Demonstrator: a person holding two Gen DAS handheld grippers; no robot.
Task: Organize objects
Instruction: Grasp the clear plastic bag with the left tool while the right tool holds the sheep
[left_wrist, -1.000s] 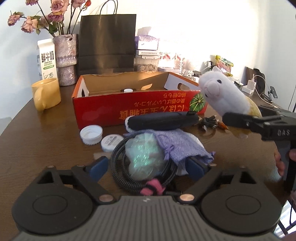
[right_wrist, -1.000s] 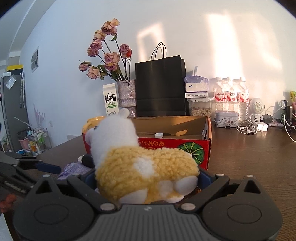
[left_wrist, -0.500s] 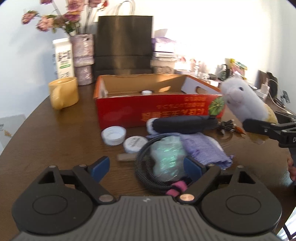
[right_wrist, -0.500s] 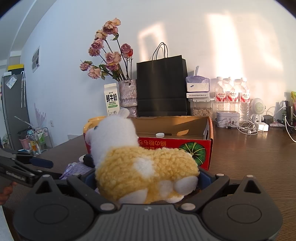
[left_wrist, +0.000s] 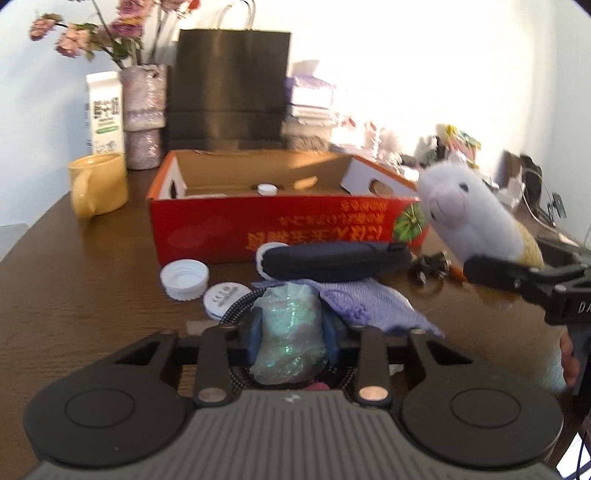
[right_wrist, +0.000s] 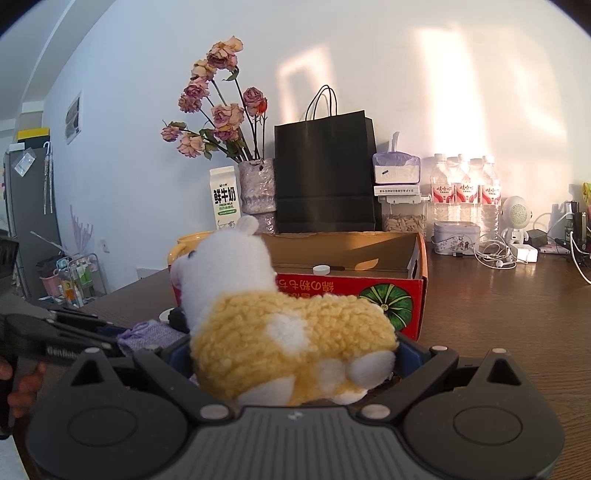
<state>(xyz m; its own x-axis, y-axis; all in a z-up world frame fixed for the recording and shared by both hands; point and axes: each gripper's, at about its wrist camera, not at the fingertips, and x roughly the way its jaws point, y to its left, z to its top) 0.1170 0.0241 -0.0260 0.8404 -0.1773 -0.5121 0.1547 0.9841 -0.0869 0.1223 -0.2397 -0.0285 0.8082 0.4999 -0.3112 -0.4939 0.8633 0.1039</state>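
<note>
On the worktop (left_wrist: 74, 295) the box (left_wrist: 280, 229) sits at centre, one cap (left_wrist: 266, 189) inside it. At the box's 12 o'clock stands the bag (left_wrist: 231, 85); at its 10 o'clock, the vase (left_wrist: 143, 118) with the carton (left_wrist: 104, 112) to its left; at 9 o'clock, the mug (left_wrist: 98, 188). At 6 o'clock lies the case (left_wrist: 336, 260), with two lids (left_wrist: 184, 278) at the case's 8 o'clock and the pouch (left_wrist: 369, 302) just before it. The wrapped bundle (left_wrist: 290, 339) lies on the cable coil (left_wrist: 236, 314), between the left gripper's (left_wrist: 291, 341) fingers. At the box's 3 o'clock the plush (left_wrist: 476, 221) hangs in the right gripper (right_wrist: 295, 363).
</note>
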